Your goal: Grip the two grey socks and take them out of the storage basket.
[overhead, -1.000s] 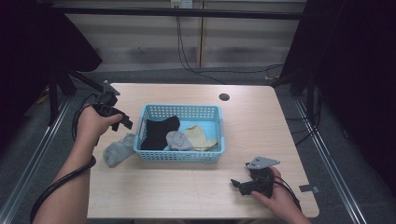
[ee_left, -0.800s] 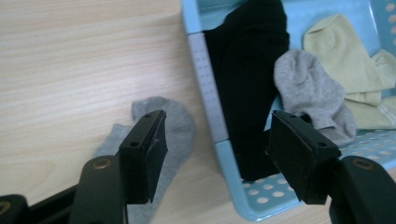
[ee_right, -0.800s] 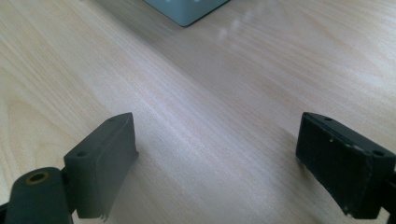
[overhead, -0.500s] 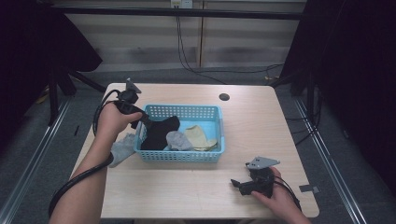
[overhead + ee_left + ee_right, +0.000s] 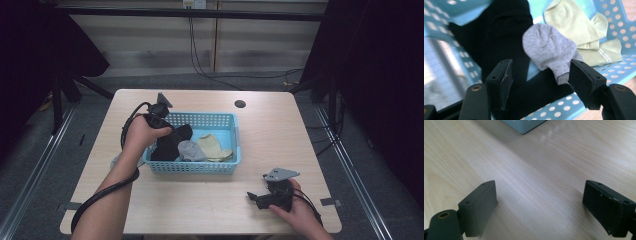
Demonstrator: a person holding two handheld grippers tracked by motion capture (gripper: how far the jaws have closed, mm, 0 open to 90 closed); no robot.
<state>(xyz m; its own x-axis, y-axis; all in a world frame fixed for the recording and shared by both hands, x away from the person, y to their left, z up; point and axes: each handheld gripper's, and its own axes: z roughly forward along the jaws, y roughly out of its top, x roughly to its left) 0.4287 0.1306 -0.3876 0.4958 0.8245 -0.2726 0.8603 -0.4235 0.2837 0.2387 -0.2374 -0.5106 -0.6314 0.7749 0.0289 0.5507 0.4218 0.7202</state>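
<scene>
Since the earlier frames my left gripper [image 5: 167,131] has moved right from the table's left edge and now sits over the left end of the basket [image 5: 235,145], while my right gripper [image 5: 257,197] has stayed put on the near right of the table [image 5: 280,130].

Up close, the left gripper view gives me what the high view cannot: the left gripper [image 5: 540,75] has its jaws spread wide and empty, hanging above a black sock [image 5: 499,42] with the toe of a grey sock [image 5: 546,48] between them, nearer the right jaw. I cannot tell whether either jaw touches cloth. Behind the grey sock lies a pale yellow sock [image 5: 579,27] against the basket's far right wall [image 5: 621,22].

From above I see the black sock [image 5: 170,142] at the basket's left, the grey sock [image 5: 190,149] in the middle and the yellow sock [image 5: 212,146] to its right. A bit of grey cloth [image 5: 116,161] lies on the table just left of the basket, mostly hidden by my forearm.

The right gripper view shows the right gripper [image 5: 540,205] with jaws wide apart, holding nothing, low over bare wood, with a corner of the basket [image 5: 524,125] far ahead.
</scene>
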